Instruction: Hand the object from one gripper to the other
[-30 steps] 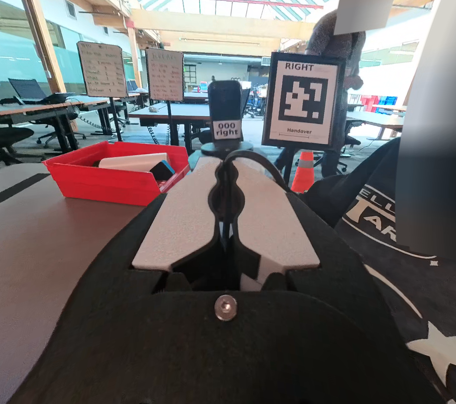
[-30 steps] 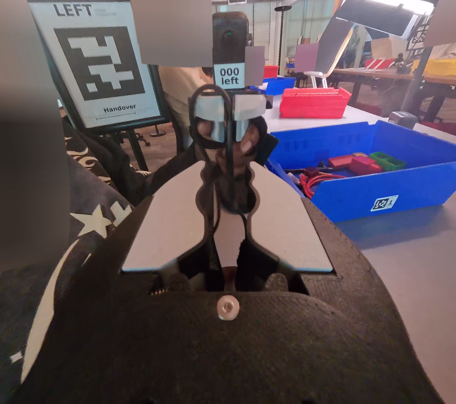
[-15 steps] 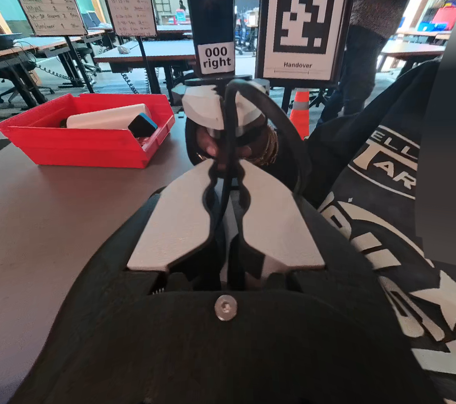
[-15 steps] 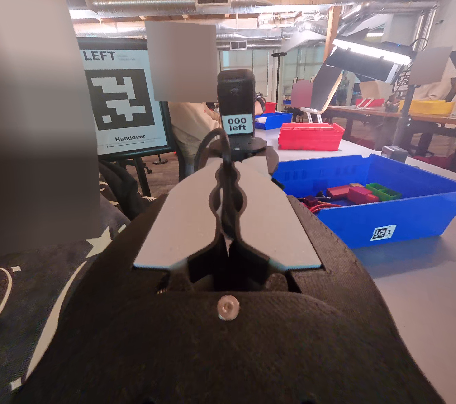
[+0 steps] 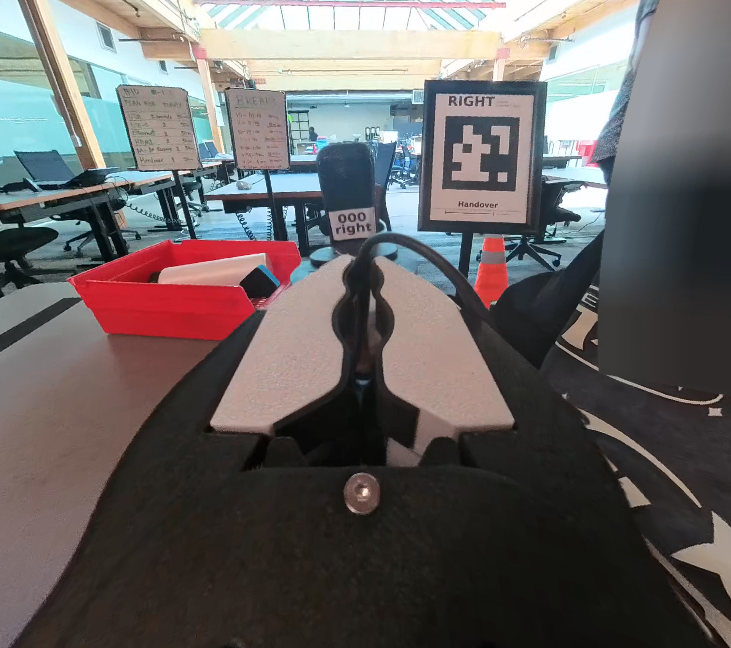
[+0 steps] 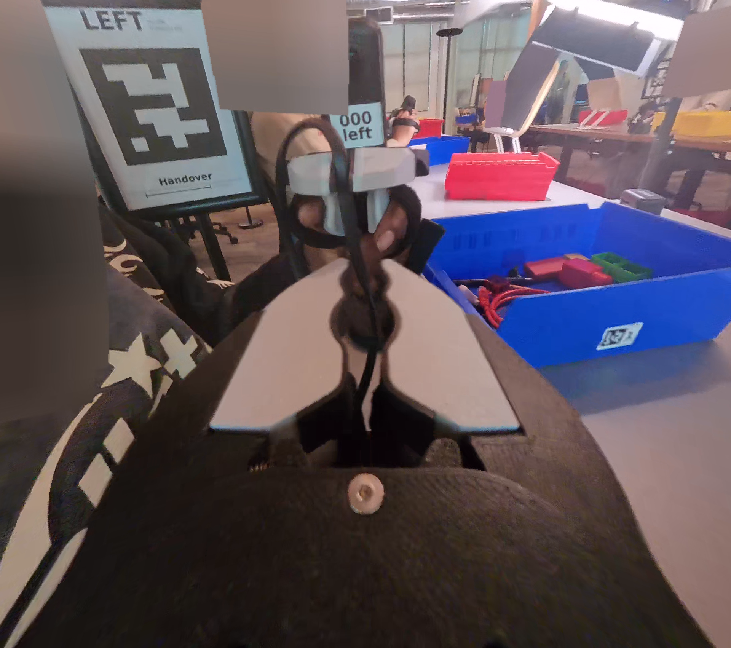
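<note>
Tilting apart again since half a second earlier, both the left gripper and right gripper pinched the black cable narrowly, leaving the release undone.

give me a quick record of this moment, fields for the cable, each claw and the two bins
cable: black cable, thin, looped, spanning both claws
left claw: left claw shut on black cable
right claw: right claw shut on black cable
red bin: red bin on the table, holds a white block and a black-and-blue item
blue bin: blue bin holds red cords and red and green blocks
handover: both claws grip at once
</note>
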The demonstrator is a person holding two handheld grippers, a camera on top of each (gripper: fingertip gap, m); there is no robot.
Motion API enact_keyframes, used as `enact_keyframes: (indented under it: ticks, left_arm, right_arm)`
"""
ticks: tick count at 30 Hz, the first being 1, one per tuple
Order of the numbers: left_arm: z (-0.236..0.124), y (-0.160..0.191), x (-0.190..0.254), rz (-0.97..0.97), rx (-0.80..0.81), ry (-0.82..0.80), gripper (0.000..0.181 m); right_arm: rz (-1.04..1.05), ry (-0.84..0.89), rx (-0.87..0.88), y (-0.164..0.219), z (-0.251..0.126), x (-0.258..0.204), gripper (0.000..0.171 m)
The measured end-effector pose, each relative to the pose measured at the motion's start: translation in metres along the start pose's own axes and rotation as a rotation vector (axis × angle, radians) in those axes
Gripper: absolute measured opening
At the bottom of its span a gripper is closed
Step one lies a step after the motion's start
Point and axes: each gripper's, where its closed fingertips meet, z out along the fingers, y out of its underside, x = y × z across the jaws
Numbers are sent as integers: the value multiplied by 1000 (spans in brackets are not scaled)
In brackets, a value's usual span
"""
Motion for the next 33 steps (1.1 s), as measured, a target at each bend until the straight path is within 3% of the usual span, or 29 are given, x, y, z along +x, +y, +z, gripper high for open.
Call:
enact_keyframes:
  ticks: [3, 6, 9, 12, 14, 17, 19, 21, 24, 27, 30, 33]
  left_arm:
    - [0, 1, -2, 17, -6, -20, 7]
    - [0, 14, -3, 8, -79, -4, 30]
    - [4, 35, -2, -39, -177, 42, 33]
    - [12, 48, 2, -53, -213, 80, 26]
    - [15, 49, 3, -45, -204, 86, 5]
    - [12, 44, -2, -24, -189, 53, 4]
    - [7, 36, -6, 7, -156, 24, 4]
    - [2, 28, -8, 25, -134, 3, 4]
    - [-4, 19, -9, 54, -111, -22, 4]
    - [-4, 14, -6, 69, -100, -24, 4]
    - [-5, 13, -5, 76, -97, -32, 9]
    - [-10, 28, -9, 39, -202, -37, 26]
  right_arm:
    - [-6, -16, -9, -1, 0, -4, 5]
    - [9, -10, 83, -17, -7, -3, 5]
    - [13, 4, 137, -26, -11, -1, 4]
    - [12, -3, 158, -29, -10, -3, 5]
    - [5, -9, 167, -30, -9, -6, 4]
    - [-9, -9, 181, -34, -11, -8, 6]
    - [-16, 4, 157, -33, -15, -6, 17]
    - [-13, 14, 65, -22, -18, -1, 27]
    - [-19, -13, -84, -2, -18, -3, 29]
    - [-113, 19, -151, 8, -13, -2, 5]
    - [-223, 101, -121, -1, -14, 6, 4]
    - [-468, 207, -15, -26, -26, 9, 4]
